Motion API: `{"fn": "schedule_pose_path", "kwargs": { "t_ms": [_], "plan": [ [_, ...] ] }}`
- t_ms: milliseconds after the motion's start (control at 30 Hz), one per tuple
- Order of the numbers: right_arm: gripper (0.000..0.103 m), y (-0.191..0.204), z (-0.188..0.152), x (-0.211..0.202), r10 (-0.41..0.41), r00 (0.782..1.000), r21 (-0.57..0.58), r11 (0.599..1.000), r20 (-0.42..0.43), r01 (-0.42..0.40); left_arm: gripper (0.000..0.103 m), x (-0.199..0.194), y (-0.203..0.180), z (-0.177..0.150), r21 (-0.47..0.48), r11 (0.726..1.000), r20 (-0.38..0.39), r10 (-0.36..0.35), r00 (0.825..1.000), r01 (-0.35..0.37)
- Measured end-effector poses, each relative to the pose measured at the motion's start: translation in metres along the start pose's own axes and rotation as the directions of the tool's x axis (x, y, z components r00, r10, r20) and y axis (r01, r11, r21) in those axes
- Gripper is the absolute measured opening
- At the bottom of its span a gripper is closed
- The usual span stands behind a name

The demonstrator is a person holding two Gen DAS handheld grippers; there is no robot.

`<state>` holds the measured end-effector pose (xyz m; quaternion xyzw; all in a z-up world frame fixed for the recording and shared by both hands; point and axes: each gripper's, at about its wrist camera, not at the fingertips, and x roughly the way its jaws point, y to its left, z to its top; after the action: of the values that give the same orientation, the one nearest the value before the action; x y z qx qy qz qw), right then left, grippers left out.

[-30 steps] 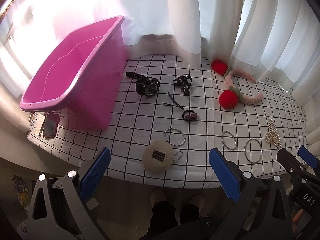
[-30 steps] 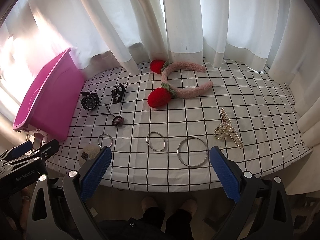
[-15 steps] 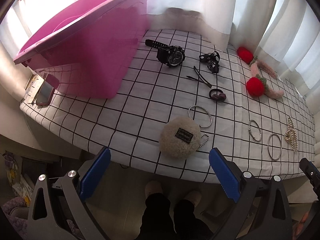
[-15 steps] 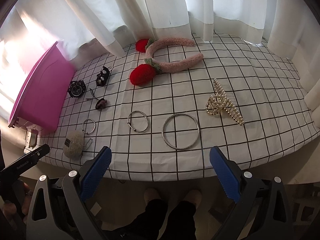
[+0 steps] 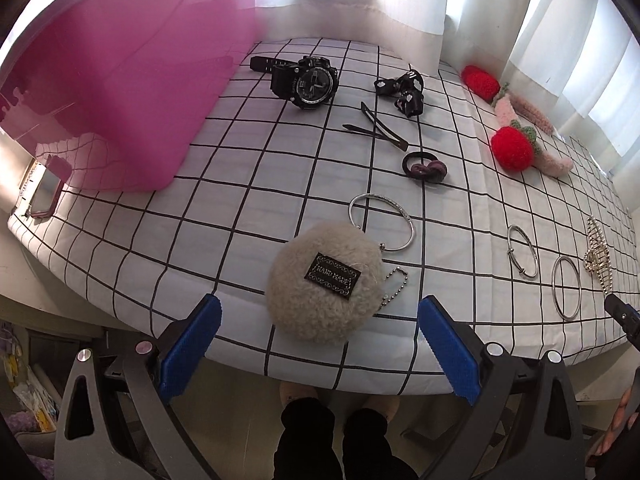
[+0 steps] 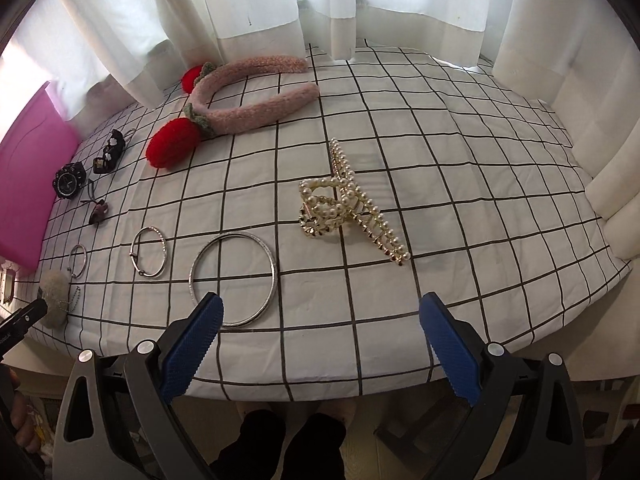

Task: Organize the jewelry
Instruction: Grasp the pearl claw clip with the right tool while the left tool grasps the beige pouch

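Note:
My left gripper is open and empty at the table's front edge, just short of a beige fluffy pom-pom keychain. Beyond it lie a silver bangle, a hair tie, hair pins, a black watch and a black bow clip. My right gripper is open and empty at the front edge, before a pearl claw clip and a large silver ring bangle. A smaller bangle lies left of it.
A pink plastic tub stands at the left on the checked cloth. A fluffy pink headband with red strawberries lies at the back. White curtains hang behind. A phone lies by the tub.
Both grippers have moved forward and lower toward the table. The pom-pom now sits close before the left one, the claw clip and ring bangle close before the right one.

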<state>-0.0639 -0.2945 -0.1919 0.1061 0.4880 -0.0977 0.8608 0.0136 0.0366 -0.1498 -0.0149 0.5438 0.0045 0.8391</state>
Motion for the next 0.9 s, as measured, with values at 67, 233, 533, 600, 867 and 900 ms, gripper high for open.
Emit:
{"fn": "schedule_pose_path", "kwargs": {
  "t_ms": [67,233,533,600,867,900],
  "plan": [
    [0.094,-0.006,0.005,0.008,-0.005,1.0,-0.008,1.0,0.001,0.005,0.097,0.005,-0.003,-0.002,0.007,1.0,-0.003,0.001,1.0,-0.001],
    [0.094,-0.012,0.015,0.027,0.0,1.0,-0.038,0.999,-0.005,0.0,0.097,0.015,-0.009,-0.004,0.017,1.0,0.0,0.001,1.0,-0.001],
    [0.094,-0.018,0.032,0.057,0.002,1.0,-0.069,0.998,0.002,-0.001,0.097,0.032,-0.009,-0.002,-0.013,1.0,0.011,0.0,1.0,0.0],
    [0.094,-0.016,0.034,0.059,-0.01,1.0,-0.09,0.996,0.015,0.011,0.097,0.036,-0.008,-0.002,-0.019,1.0,0.004,0.001,1.0,-0.001],
    [0.095,-0.016,0.032,0.061,-0.006,0.997,-0.123,0.992,0.076,0.015,0.098,0.044,-0.009,-0.006,-0.014,0.999,0.044,0.03,0.999,-0.029],
    [0.095,-0.016,0.032,0.061,-0.006,0.997,-0.123,0.992,0.081,0.016,0.098,0.045,-0.009,-0.005,-0.016,0.999,0.048,0.03,0.998,-0.03]
  ]
}}
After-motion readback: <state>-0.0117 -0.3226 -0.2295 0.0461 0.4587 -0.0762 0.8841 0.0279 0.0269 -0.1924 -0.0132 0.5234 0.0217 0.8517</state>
